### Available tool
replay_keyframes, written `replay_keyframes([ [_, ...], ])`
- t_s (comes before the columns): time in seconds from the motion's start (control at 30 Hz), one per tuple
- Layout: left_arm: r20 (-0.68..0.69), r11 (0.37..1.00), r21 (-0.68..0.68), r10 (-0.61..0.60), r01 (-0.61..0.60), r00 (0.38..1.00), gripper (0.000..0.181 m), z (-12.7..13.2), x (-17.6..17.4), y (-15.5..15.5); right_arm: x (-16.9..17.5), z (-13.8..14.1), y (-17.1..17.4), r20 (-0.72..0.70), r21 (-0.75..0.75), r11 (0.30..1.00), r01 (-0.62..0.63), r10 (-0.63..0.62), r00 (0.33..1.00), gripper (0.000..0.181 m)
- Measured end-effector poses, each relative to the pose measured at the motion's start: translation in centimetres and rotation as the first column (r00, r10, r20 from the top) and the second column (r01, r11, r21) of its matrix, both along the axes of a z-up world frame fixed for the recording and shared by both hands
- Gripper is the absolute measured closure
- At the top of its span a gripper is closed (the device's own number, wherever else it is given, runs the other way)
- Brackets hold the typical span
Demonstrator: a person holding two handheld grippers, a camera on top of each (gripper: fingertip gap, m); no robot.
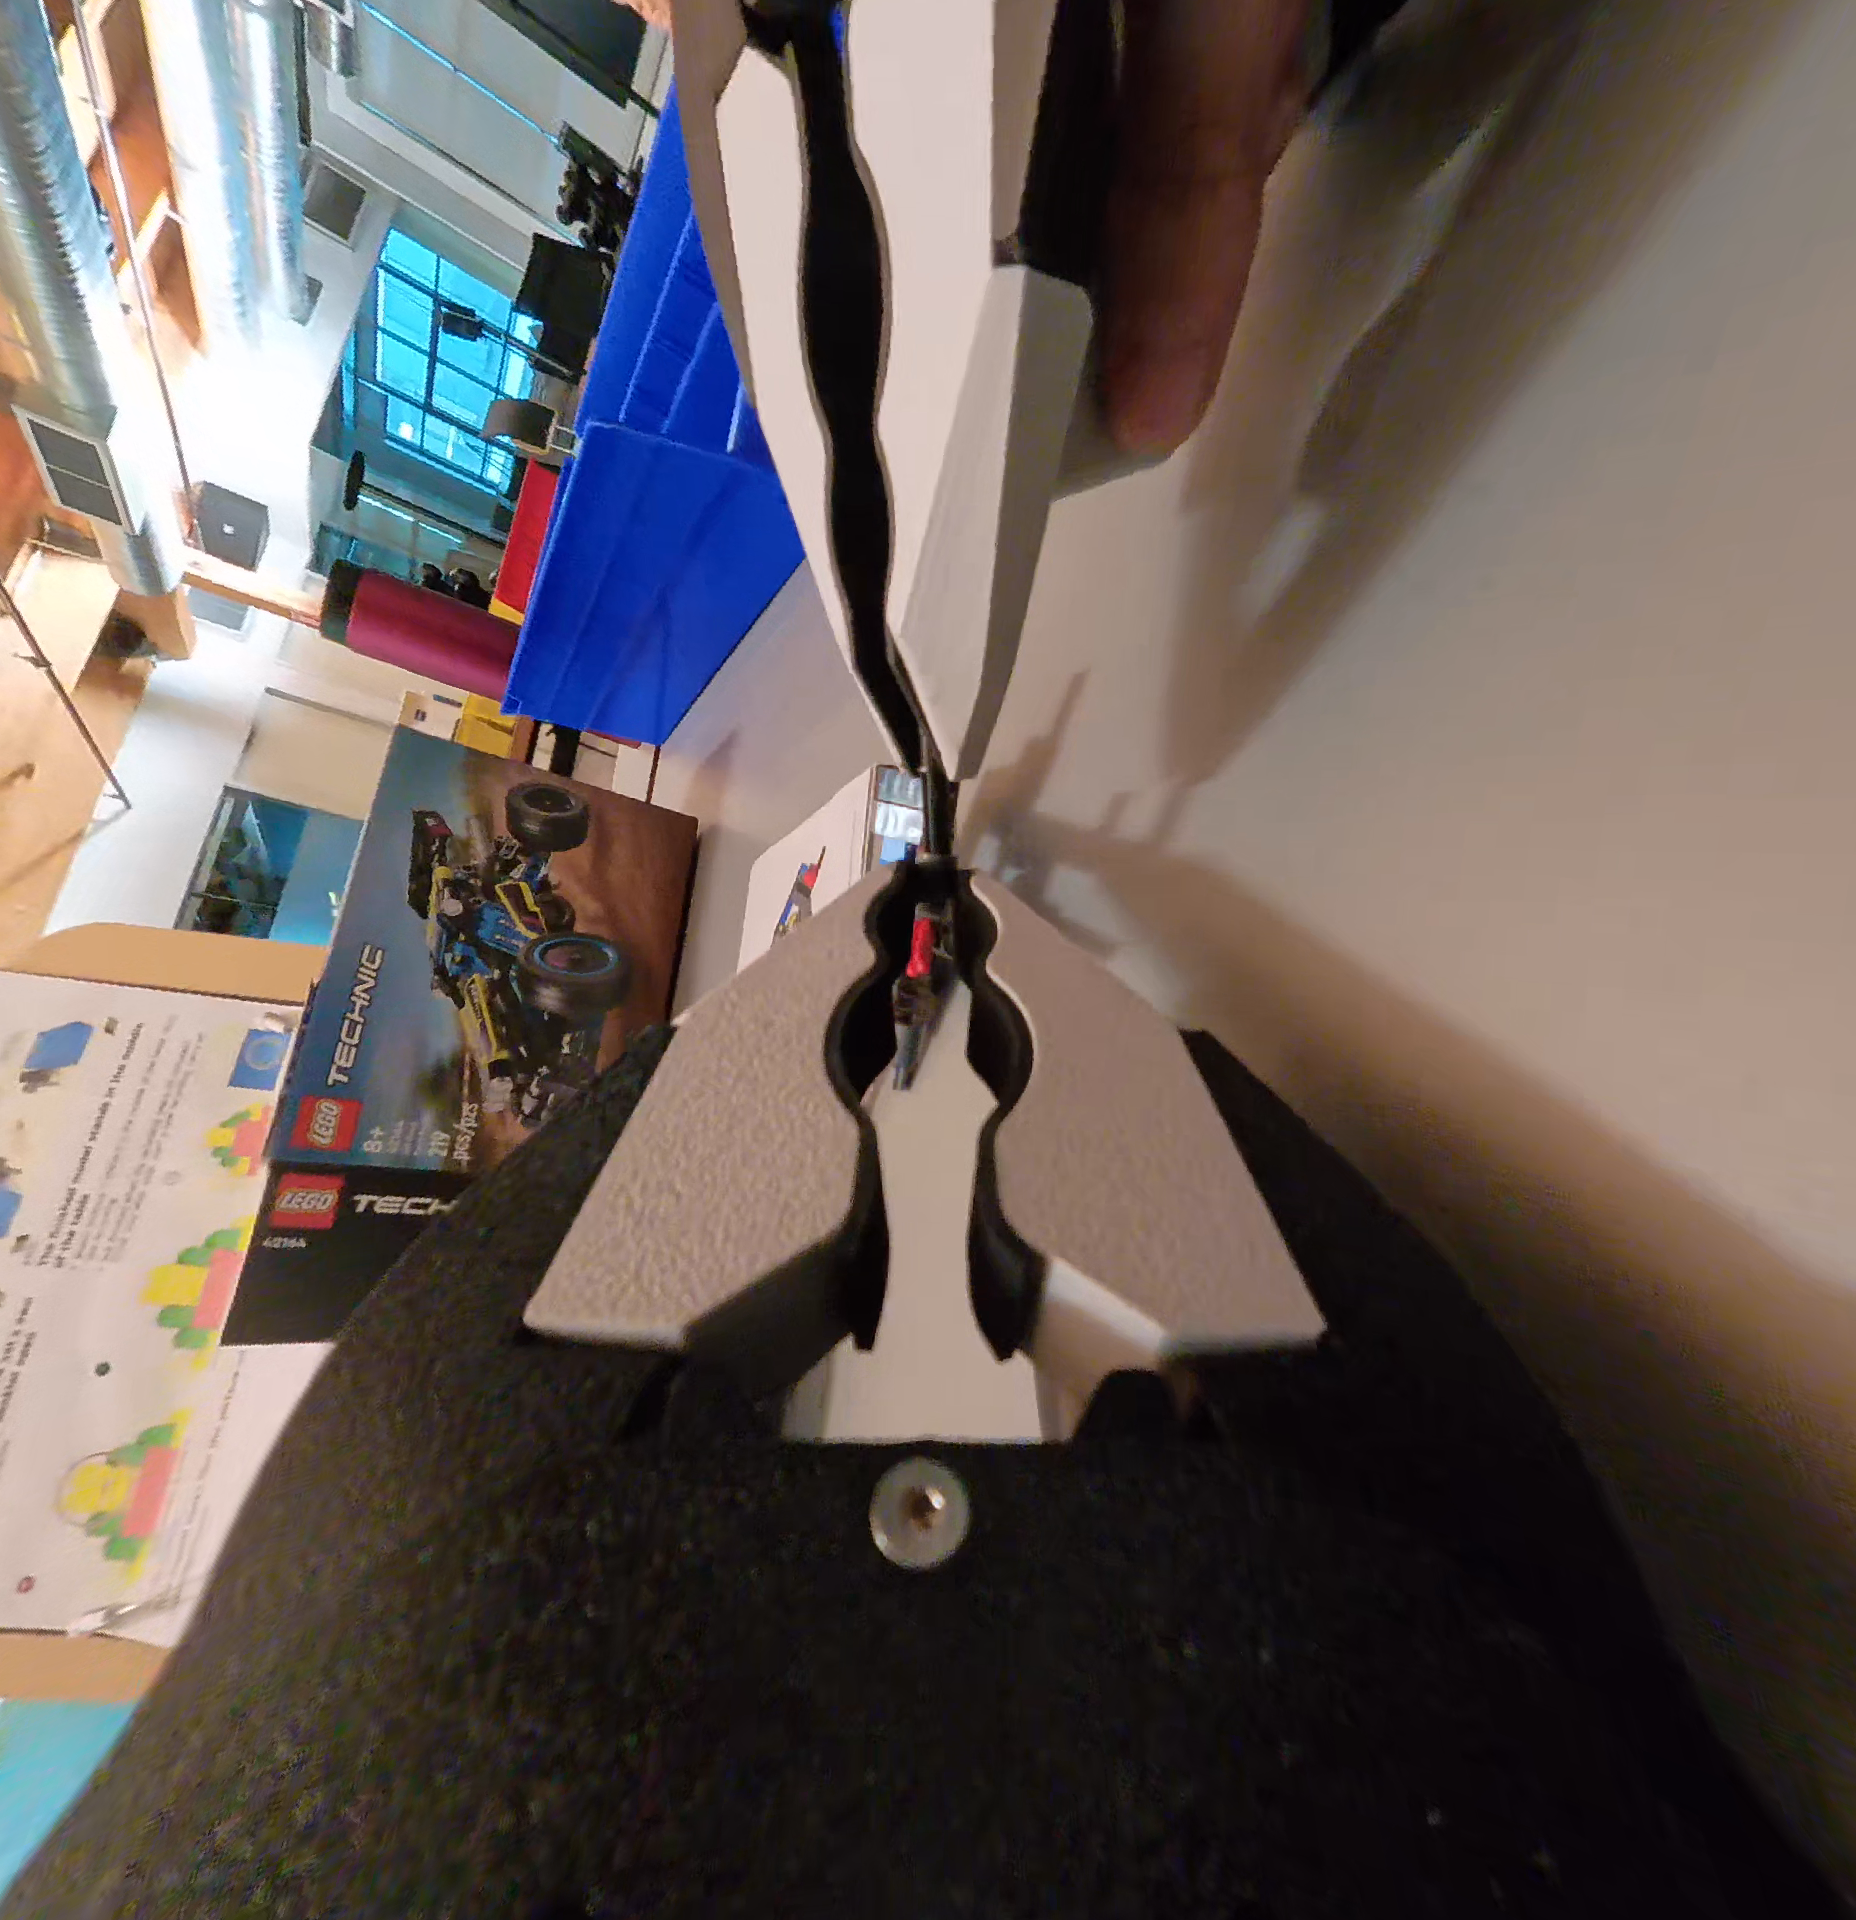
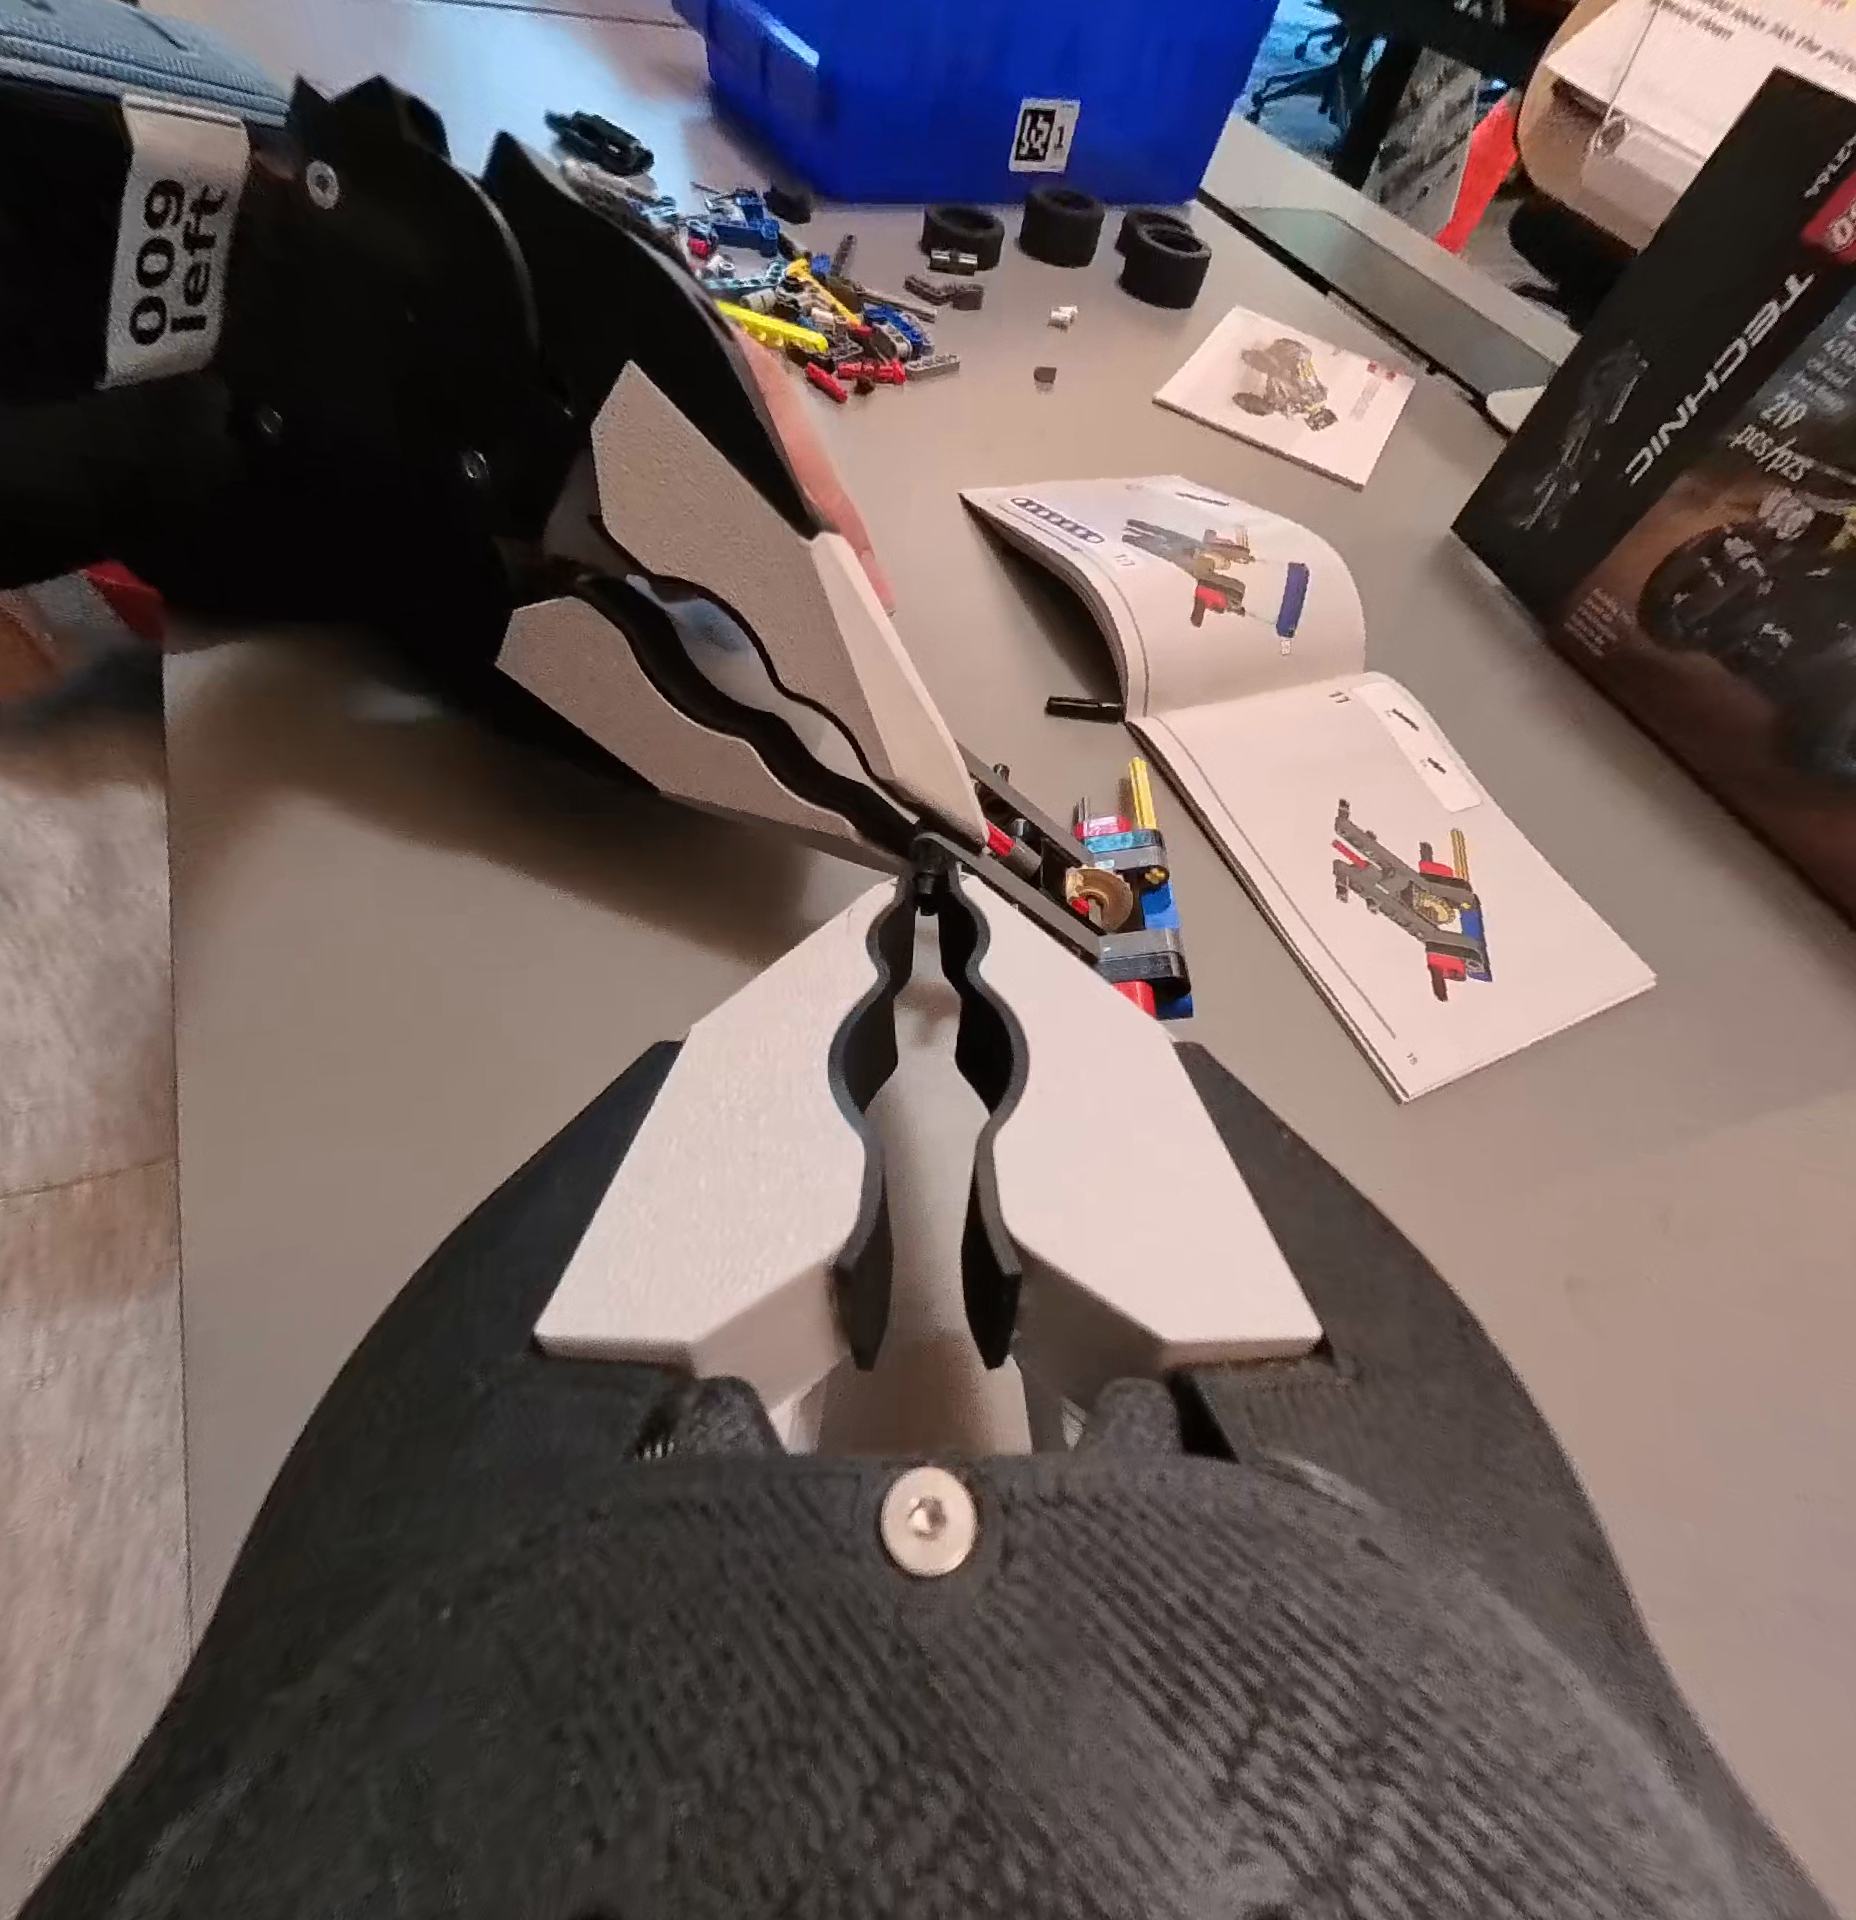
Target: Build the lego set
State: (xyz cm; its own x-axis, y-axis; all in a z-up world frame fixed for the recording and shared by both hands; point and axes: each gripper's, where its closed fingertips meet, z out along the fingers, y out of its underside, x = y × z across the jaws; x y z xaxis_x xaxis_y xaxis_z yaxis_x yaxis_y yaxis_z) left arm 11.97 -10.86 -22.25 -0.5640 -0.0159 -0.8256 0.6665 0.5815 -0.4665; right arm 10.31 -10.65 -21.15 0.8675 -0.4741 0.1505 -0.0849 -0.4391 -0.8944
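A part-built lego assembly, with dark grey beams, a gold gear and red, blue and yellow parts, hangs just above the grey table. My left gripper comes in from the upper left and is shut on its dark grey beam. In the left wrist view the assembly shows edge-on between that gripper's jaws. My right gripper is shut on a small black pin at the near end of the beam. It enters the left wrist view from above, tip to tip with the left.
An open instruction booklet lies right of the assembly, with a loose black pin beside it. Farther back are a leaflet, a pile of loose parts, black tyres and a blue bin. The set's box stands at right. Both grippers' tips are close together, under 4 cm apart.
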Motion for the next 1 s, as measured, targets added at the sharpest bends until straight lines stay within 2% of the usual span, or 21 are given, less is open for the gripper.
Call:
replay_keyframes([
  [0.27, -0.073, 0.999, -0.03, 0.01, -0.012, 0.997, 0.176, 0.1, 0.1, -0.1, 0.1, 0.0, -0.1, -0.118, 0.064, 0.997, 0.039, -0.032, 0.992, 0.178],
  [0.43, -0.059, 1.0, -0.015, 0.015, -0.016, 0.998, 0.177, -0.2, 0.1, -0.2, 0.1, -0.4, -0.2, -0.241, 0.099, 0.991, 0.087, -0.061, 0.969, 0.178],
  [0.57, -0.021, 0.999, 0.015, 0.039, -0.038, 0.999, 0.176, -0.4, 0.3, -0.1, 0.2, -1.4, -0.3, -0.289, 0.056, 0.989, 0.135, -0.114, 0.95, 0.178],
  [0.6, -0.012, 1.0, 0.0, 0.03, -0.03, 0.999, 0.176, -0.1, 0.1, -0.4, 0.0, -2.1, -0.3, -0.284, 0.0, 0.993, 0.121, -0.116, 0.952, 0.178],
  [0.67, -0.029, 0.999, -0.036, 0.013, -0.014, 0.999, 0.176, 0.5, -0.6, -1.0, 0.0, -2.4, 0.6, -0.154, -0.093, 0.992, 0.088, -0.102, 0.983, 0.178],
  [0.7, 0.051, 0.998, 0.024, 0.05, -0.051, 0.997, 0.177, 0.0, 0.2, -0.5, 0.4, -2.1, 0.5, -0.102, -0.107, 0.987, 0.123, -0.134, 0.986, 0.178],
  [0.73, 0.143, 0.993, 0.086, 0.065, -0.078, 0.988, 0.175, -0.6, 1.0, 0.2, 0.2, -1.8, 0.7, -0.107, -0.08, 0.989, 0.122, -0.13, 0.986, 0.178],
  [0.77, 0.164, 0.993, 0.096, 0.057, -0.074, 0.985, 0.177, -0.7, 1.2, 0.5, 0.0, -1.8, 0.7, -0.129, -0.072, 0.991, 0.112, -0.12, 0.984, 0.178],
  [0.83, 0.064, 0.999, 0.03, 0.042, -0.044, 0.997, 0.176, -0.3, 0.7, 0.4, 0.2, -2.4, -0.2, -0.121, -0.109, 0.987, 0.118, -0.131, 0.984, 0.178],
  [1.0, 0.186, 0.994, 0.104, -0.003, -0.017, 0.982, 0.176, -0.8, 0.2, 0.0, -0.1, -3.2, 0.0, -0.103, -0.174, 0.982, 0.072, -0.091, 0.99, 0.178],
])
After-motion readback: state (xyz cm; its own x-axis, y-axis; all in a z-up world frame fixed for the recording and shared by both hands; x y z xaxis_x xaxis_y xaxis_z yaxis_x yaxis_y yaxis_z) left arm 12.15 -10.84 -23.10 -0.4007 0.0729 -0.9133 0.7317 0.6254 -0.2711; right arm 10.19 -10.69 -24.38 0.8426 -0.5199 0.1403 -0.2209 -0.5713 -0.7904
